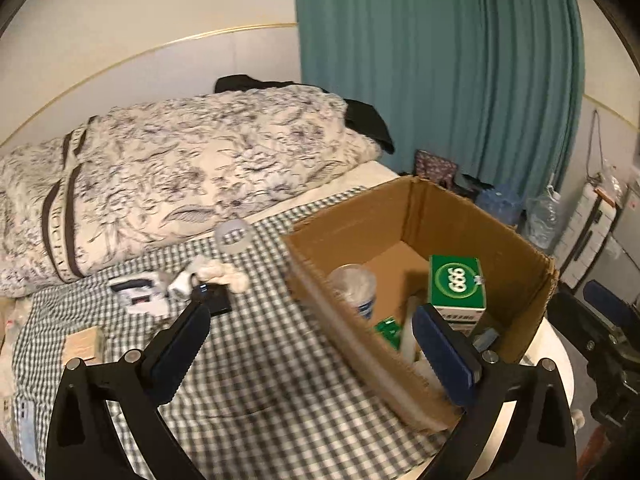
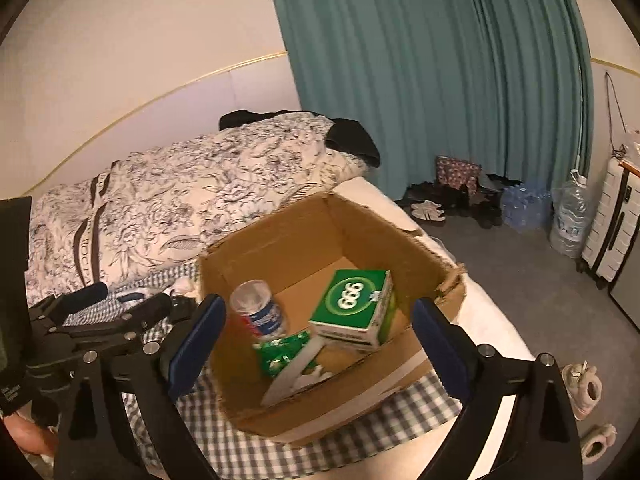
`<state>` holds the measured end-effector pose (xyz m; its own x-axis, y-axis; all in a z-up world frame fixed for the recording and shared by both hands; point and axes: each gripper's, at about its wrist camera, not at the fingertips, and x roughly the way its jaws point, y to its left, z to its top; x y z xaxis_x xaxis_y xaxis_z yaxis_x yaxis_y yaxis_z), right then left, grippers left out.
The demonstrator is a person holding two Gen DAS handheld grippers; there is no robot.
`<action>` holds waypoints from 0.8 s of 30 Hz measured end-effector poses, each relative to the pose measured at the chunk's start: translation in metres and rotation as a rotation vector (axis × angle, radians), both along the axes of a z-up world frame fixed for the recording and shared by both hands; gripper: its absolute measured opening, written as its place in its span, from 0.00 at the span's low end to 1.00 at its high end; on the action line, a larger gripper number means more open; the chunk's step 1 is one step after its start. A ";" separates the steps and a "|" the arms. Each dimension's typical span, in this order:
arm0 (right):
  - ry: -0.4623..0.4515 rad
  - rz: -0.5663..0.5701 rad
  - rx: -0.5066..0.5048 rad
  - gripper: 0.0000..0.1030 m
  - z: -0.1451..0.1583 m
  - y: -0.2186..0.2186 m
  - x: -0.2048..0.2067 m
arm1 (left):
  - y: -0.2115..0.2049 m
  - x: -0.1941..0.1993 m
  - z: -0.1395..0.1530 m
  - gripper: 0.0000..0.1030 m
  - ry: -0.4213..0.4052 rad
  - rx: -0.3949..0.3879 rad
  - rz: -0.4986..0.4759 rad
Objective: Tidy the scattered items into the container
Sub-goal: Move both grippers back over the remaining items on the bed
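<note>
An open cardboard box (image 1: 472,216) stands on a checked cloth (image 1: 256,360) on the bed; it also shows in the right wrist view (image 2: 292,236). Inside lie a green 999 carton (image 2: 352,304), a clear plastic cup (image 2: 256,308), a green packet (image 2: 280,352) and a white strip (image 2: 296,372). Left of the box lie a tape roll (image 1: 234,236), a white crumpled cloth (image 1: 224,274), a small black box (image 1: 216,298), a white packet (image 1: 138,294) and a wooden block (image 1: 82,346). My left gripper (image 1: 312,348) is open and empty above the box's near wall. My right gripper (image 2: 316,344) is open and empty over the box.
A floral quilt (image 1: 168,176) lies behind the cloth. A teal curtain (image 2: 420,72) hangs at the back. Shoes (image 2: 428,210), water bottles (image 2: 568,216) and a white suitcase (image 2: 612,220) stand on the floor to the right. The bed edge runs just right of the box.
</note>
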<state>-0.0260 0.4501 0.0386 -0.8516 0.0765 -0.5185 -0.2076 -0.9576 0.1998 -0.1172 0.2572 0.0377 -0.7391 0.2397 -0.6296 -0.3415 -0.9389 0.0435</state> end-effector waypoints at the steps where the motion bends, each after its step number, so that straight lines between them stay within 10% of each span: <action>1: 0.000 0.004 0.000 0.92 0.001 -0.004 0.000 | -0.007 0.002 0.001 1.00 0.004 0.001 0.012; 24: 0.120 0.202 0.032 1.00 0.012 -0.175 0.028 | -0.241 0.052 0.009 1.00 0.034 0.097 0.336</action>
